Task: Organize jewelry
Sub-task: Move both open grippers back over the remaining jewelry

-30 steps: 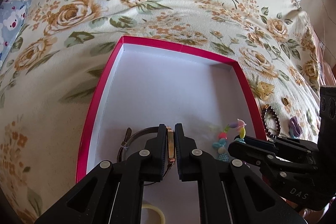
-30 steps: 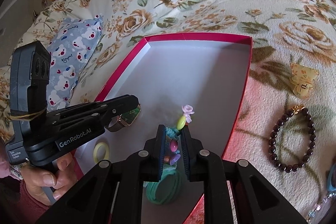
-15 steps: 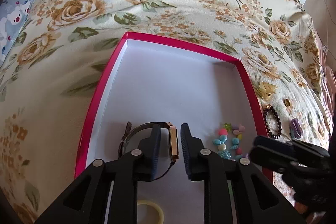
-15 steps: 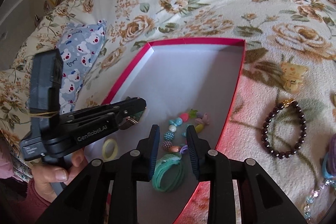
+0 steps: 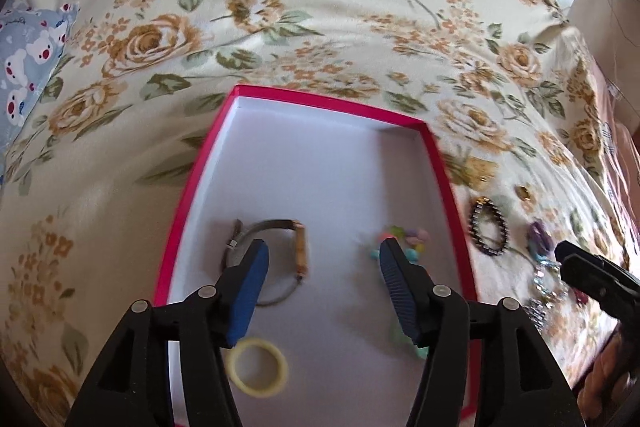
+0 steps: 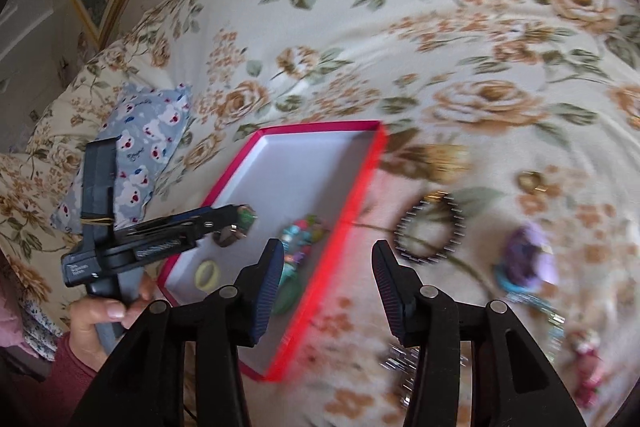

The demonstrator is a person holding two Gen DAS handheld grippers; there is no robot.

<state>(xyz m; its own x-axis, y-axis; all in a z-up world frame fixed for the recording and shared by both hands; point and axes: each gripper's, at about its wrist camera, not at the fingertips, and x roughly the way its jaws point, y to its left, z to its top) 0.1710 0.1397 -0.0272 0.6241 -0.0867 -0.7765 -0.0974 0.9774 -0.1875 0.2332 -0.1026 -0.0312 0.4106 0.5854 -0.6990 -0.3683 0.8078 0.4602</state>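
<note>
I am holding both my left gripper (image 5: 322, 259) and right gripper (image 6: 328, 263) spread wide, empty, over the pink box (image 5: 440, 163); gripper label blurred, unreadable.

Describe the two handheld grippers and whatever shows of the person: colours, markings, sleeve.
Both the left gripper and right gripper have black plastic linkage arms with silver pivot pins and ribbed blue finger pads. The left unit's dark grey handle body carries a yellow rubber band and white lettering. The left hand wears a maroon sleeve.

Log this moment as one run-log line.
left gripper: open, above brown-strap watch in pink-rimmed white box | right gripper: open, empty | dark beaded bracelet: on floral bedspread
</note>
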